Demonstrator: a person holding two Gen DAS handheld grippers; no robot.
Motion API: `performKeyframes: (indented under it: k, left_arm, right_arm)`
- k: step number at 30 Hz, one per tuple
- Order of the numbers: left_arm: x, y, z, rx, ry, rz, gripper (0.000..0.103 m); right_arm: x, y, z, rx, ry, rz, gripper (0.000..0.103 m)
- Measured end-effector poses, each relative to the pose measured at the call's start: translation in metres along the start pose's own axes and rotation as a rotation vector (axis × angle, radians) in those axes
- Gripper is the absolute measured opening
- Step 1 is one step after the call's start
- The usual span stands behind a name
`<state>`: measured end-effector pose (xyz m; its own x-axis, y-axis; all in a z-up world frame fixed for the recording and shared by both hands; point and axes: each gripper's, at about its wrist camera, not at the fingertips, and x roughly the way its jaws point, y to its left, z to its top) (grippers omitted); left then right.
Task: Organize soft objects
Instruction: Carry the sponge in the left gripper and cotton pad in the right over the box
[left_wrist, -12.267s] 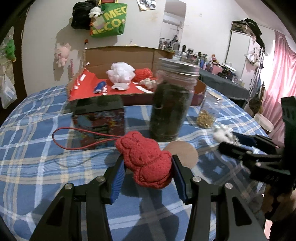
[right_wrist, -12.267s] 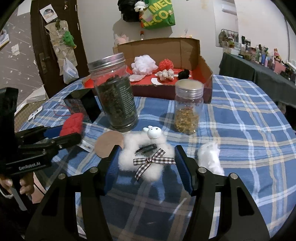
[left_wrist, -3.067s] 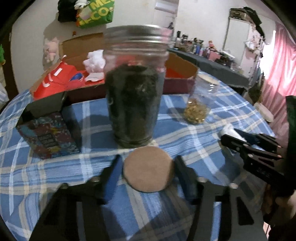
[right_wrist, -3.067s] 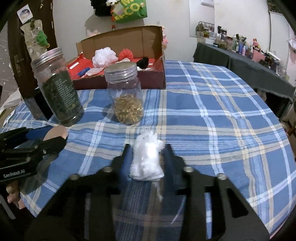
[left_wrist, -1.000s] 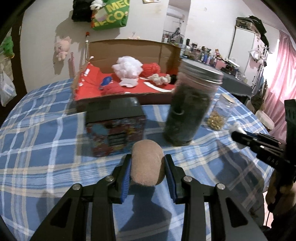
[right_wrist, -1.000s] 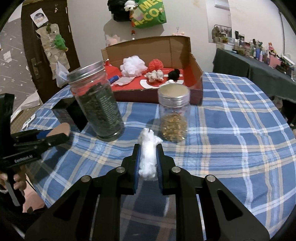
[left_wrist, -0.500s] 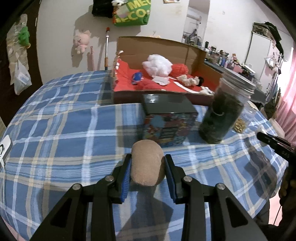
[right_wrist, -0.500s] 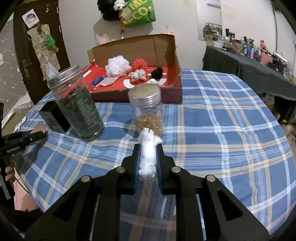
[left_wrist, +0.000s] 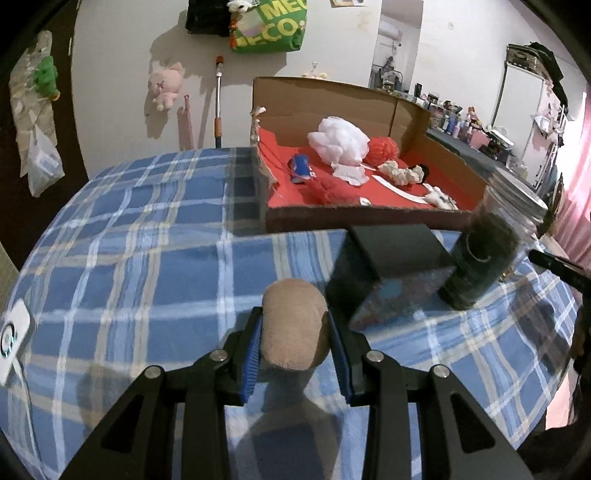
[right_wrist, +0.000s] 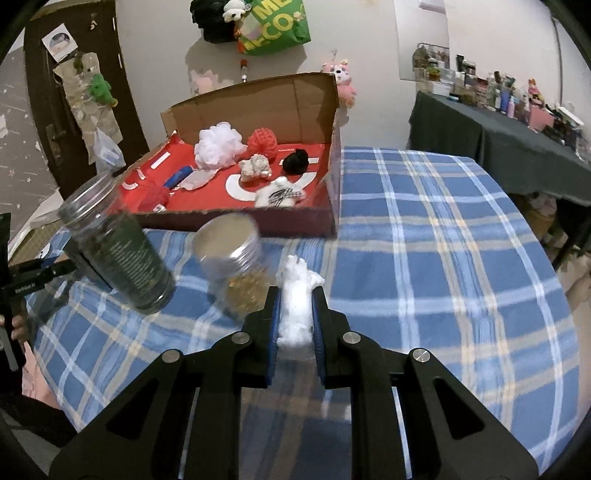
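My left gripper (left_wrist: 294, 332) is shut on a tan round soft pad (left_wrist: 293, 328), held above the blue plaid tablecloth (left_wrist: 147, 266). My right gripper (right_wrist: 295, 317) is shut on a white fluffy piece (right_wrist: 296, 295), squeezed thin between the blue pads. At the table's far side stands an open cardboard box (left_wrist: 332, 107) (right_wrist: 258, 107) with a red floor. In it lie a white mesh puff (right_wrist: 218, 146), a red puff (right_wrist: 263, 142), a black soft piece (right_wrist: 295, 162), a beige plush (right_wrist: 255, 168) and a white plush with a checked bow (right_wrist: 277, 195).
A tall jar of dark leaves (left_wrist: 484, 266) (right_wrist: 118, 240) and a small jar of yellow bits (right_wrist: 236, 262) stand between the grippers and the box. A black patterned box (left_wrist: 388, 266) sits just right of my left gripper. A white device (left_wrist: 11, 332) lies at the table's left edge.
Both views have swung, the left gripper's to the left and the right gripper's toward the box. Each gripper keeps its hold, the left on the tan pad and the right on the white fluff.
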<state>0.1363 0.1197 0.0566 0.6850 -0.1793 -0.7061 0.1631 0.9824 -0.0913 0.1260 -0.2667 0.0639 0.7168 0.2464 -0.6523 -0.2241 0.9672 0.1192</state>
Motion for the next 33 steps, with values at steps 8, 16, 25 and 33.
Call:
performKeyframes:
  k: [8,16,25,33]
  left_arm:
    - [0.006,0.011,0.031,0.106,-0.042,-0.082,0.036]
    - [0.023,0.015,0.052,0.183,-0.024,-0.144,0.036]
    - [0.023,0.01,0.072,0.243,-0.039,-0.213,0.036]
    - [0.029,-0.022,0.1,0.329,-0.043,-0.289,0.036]
  right_arm:
    - [0.017,-0.022,0.025,-0.027,0.02,0.126,0.015]
    - [0.032,-0.025,0.044,-0.103,0.033,0.208,0.015]
    - [0.041,-0.014,0.059,-0.187,0.039,0.264,0.015]
    - [0.057,-0.001,0.082,-0.255,0.071,0.297,0.015]
